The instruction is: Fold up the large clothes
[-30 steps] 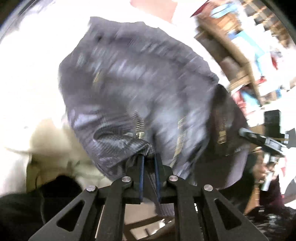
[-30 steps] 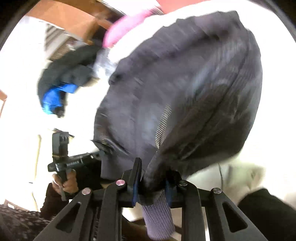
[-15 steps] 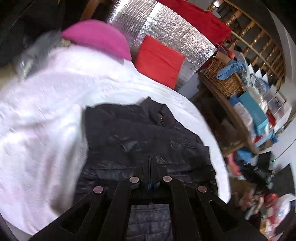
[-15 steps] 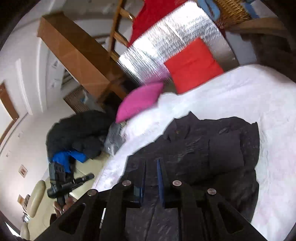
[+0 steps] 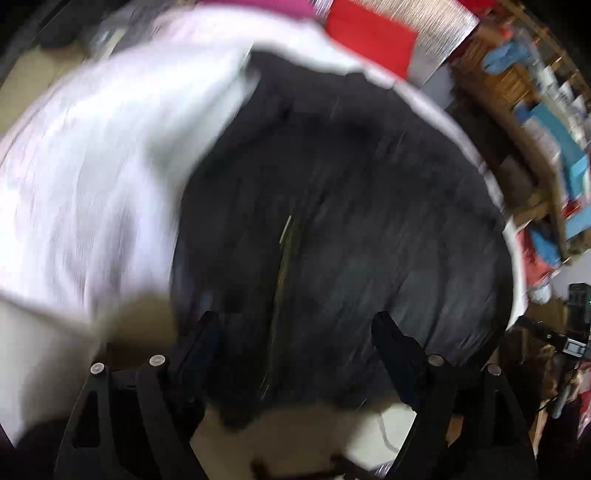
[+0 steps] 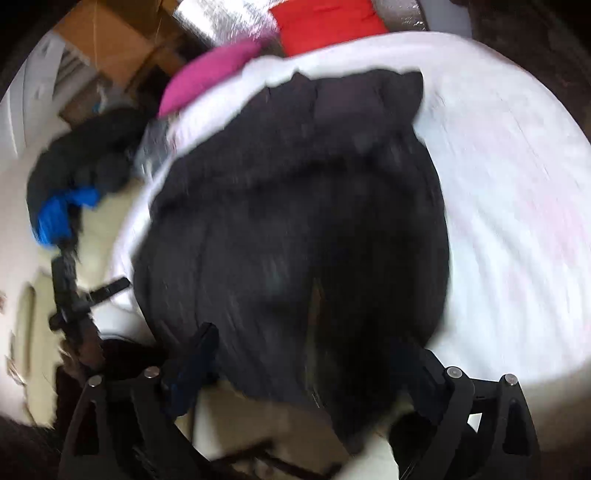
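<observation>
A large black padded jacket (image 5: pixel 351 203) lies spread on the white bed sheet (image 5: pixel 92 166), its zip line running down the middle. My left gripper (image 5: pixel 295 321) hangs over the jacket's near hem. Its jaws are opening wide, and the fabric beneath them is not pinched. In the right wrist view the same jacket (image 6: pixel 295 203) covers the sheet (image 6: pixel 498 184), collar at the far end. My right gripper (image 6: pixel 306 343) is also opening, fingers far apart over the near hem with nothing pressed between the pads. Both views are motion-blurred.
A pink pillow (image 6: pixel 210 74) and a red cushion (image 6: pixel 325 22) lie at the bed's far end against a silver panel. A dark heap of clothes with blue fabric (image 6: pixel 55 214) sits left of the bed. Cluttered wooden shelves (image 5: pixel 535 110) stand to the right.
A second ago both grippers were shut on the lifted jacket. It then dropped flat onto the bed. Now both pairs of jaws have spread wide and the fabric is free.
</observation>
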